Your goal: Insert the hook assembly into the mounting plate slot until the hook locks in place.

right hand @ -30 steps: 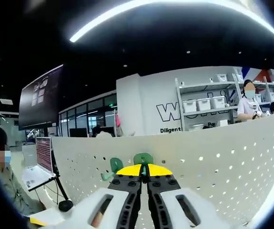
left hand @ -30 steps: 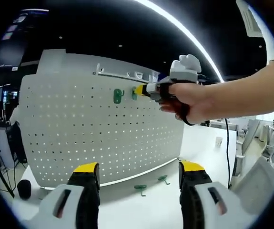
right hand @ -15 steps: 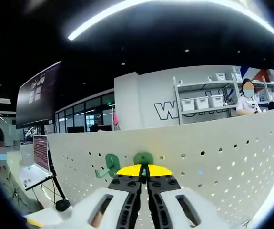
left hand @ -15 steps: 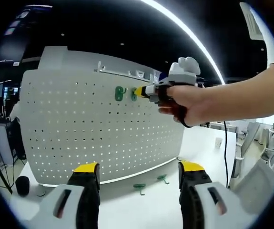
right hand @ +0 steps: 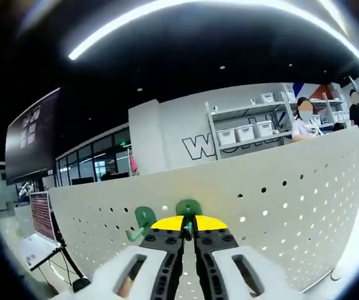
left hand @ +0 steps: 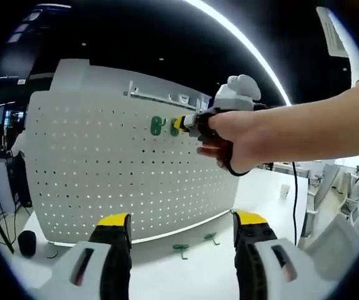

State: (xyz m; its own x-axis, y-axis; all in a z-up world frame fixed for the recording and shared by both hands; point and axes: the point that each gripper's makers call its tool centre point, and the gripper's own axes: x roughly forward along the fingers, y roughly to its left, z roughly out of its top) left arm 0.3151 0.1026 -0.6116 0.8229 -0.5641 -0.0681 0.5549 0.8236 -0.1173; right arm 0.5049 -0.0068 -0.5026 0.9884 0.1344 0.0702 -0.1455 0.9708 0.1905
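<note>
Insertion step: right gripper, jaws clamped on green hook, presses it against pegboard near top edge beside a seated hook; left gripper jaws apart, idle; next, push until it locks.

Item: my two hand-held grippers, white shells with black jaws and yellow tips.

On my left gripper I logged two black jaws capped in yellow, set in white housings with dark oval slots. My right gripper had black jaws studded with round screws, yellow tips, and white shells with slotted openings. Seen from the left gripper view, it carried a white knobbed top, and my hand and arm were bare, a black cable trailing below.
</note>
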